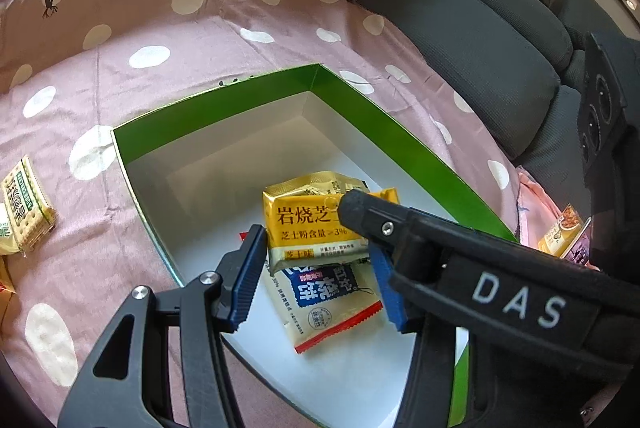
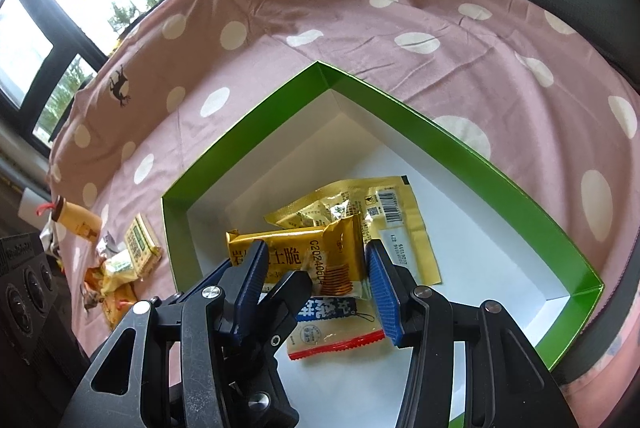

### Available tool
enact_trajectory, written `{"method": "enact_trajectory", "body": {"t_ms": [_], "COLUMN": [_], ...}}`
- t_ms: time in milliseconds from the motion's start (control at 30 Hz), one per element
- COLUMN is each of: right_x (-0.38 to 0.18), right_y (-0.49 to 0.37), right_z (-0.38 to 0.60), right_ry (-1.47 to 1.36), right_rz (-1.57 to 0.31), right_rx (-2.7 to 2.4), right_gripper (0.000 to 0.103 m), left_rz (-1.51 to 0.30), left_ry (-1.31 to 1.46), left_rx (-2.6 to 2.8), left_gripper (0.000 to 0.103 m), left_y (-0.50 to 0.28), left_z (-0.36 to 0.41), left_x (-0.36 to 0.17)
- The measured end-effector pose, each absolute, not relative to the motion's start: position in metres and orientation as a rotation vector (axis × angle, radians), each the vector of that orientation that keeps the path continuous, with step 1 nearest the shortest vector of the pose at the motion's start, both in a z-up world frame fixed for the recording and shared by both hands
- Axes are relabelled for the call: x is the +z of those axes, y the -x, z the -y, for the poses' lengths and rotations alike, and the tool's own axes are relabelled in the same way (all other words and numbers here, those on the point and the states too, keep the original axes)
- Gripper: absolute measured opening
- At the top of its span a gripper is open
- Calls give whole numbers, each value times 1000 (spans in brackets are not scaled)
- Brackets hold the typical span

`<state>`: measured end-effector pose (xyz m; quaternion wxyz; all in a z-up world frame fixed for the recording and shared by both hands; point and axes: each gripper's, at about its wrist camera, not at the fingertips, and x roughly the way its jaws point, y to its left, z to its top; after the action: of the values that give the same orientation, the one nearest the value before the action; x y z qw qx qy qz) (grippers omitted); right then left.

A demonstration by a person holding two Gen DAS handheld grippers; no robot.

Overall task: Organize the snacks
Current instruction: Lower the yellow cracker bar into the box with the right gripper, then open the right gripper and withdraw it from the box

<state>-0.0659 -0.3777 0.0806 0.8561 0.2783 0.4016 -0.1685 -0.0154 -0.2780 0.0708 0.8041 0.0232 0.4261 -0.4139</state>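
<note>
Between the pads of the left tongs [image 1: 316, 244], yellow cheese packet [image 1: 308, 224], taken crosswise at a middling gap, pads seemingly pressing on its two edges. Crossing in from the right side, right tongs [image 2: 316, 248], likewise part open; same packet lying across their gap and passing behind the left pad [image 2: 254, 268], so grip or mere hovering impossible to tell.

Step in hand, by the look of it: lowering this packet into the green box [image 1: 224, 107], just under and ahead of both tongs. Directly beneath the tips, white-and-blue packet [image 1: 320, 292] flat on the box floor; just beyond them, gold sachet [image 2: 400, 211], inside the box too.

Next, probably: easing down onto that small pile, opening the pads, then lifting clear without dragging the foil along. After that, off to the left of the tongs and well apart, loose snacks [image 2: 136, 252] waiting on the spotted cloth [image 1: 200, 39].
</note>
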Motion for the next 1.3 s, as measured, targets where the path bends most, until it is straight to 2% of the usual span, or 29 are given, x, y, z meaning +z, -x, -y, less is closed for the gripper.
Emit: {"method": "enact_trajectory", "body": {"t_ms": [100, 300, 400, 467, 500, 700, 767, 900, 1033, 1300], "right_x": [83, 94, 100, 104, 106, 119, 124, 129, 127, 105], "right_y": [69, 73, 73, 73, 72, 67, 66, 58, 43, 13], "right_z": [381, 375, 370, 364, 361, 332, 321, 294, 266, 218], "right_ry": [-606, -584, -575, -571, -569, -534, -522, -500, -469, -371], "right_rz": [-821, -762, -739, -722, -709, -654, -605, -549, -569, -670], "right_rx": [-370, -405, -403, -398, -393, -308, -302, -280, -208, -190], "right_gripper": [51, 51, 52, 68, 71, 72, 77, 79, 84, 84], "left_rz": [-893, -798, -766, -764, -761, -741, -739, -761, -766, -746], "left_ry": [-30, 2, 20, 51, 72, 207, 270, 317, 361, 388], "left_rx": [-877, -823, -763, -703, -674, -476, -412, -290, -232, -101], "left_gripper": [60, 80, 82, 86, 89, 91, 91, 91, 91, 91], "left_y": [17, 23, 22, 18, 15, 10, 8, 0, -5, -2], "left_z": [266, 222, 192, 168, 154, 71, 45, 7, -21, -65], "left_x": [77, 102, 114, 121, 123, 123, 114, 102, 94, 84]}}
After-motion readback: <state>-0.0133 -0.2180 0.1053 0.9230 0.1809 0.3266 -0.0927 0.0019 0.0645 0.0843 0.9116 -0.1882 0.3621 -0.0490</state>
